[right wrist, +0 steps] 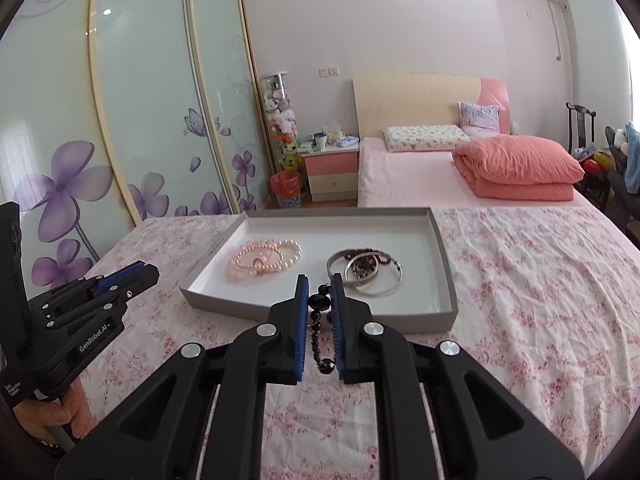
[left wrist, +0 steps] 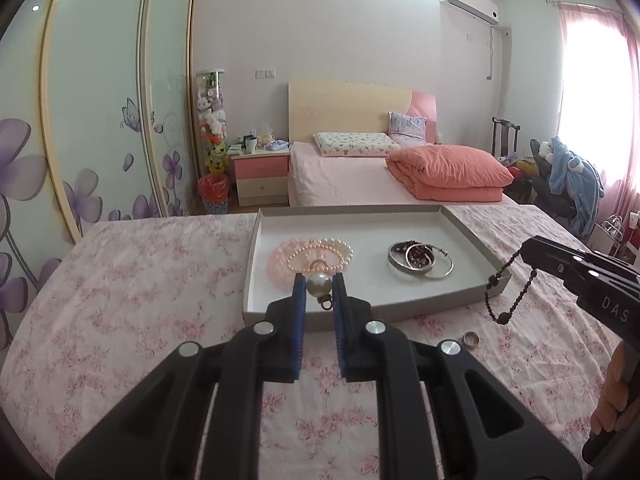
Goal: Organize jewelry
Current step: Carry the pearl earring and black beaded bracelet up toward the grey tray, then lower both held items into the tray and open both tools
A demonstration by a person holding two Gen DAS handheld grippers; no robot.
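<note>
Left tool (left wrist: 319, 286) clamped on pearl pendant (left wrist: 319, 285), hovering over near edge of tray (left wrist: 360, 310). Right tool (right wrist: 319, 292) pinching dark bead strand (right wrist: 320, 332), rest dangling. Tip: drop pearl beside pink bracelets (left wrist: 310, 260), beads by silver bangles (left wrist: 420, 262). Lower before letting go. Loose ring (left wrist: 471, 338) left on bed.

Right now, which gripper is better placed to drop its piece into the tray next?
Left, probably. The left gripper already holds its pearl pendant over the tray's near edge beside the pink pearl bracelets. The right gripper grips the black bead chain short of the tray.
</note>
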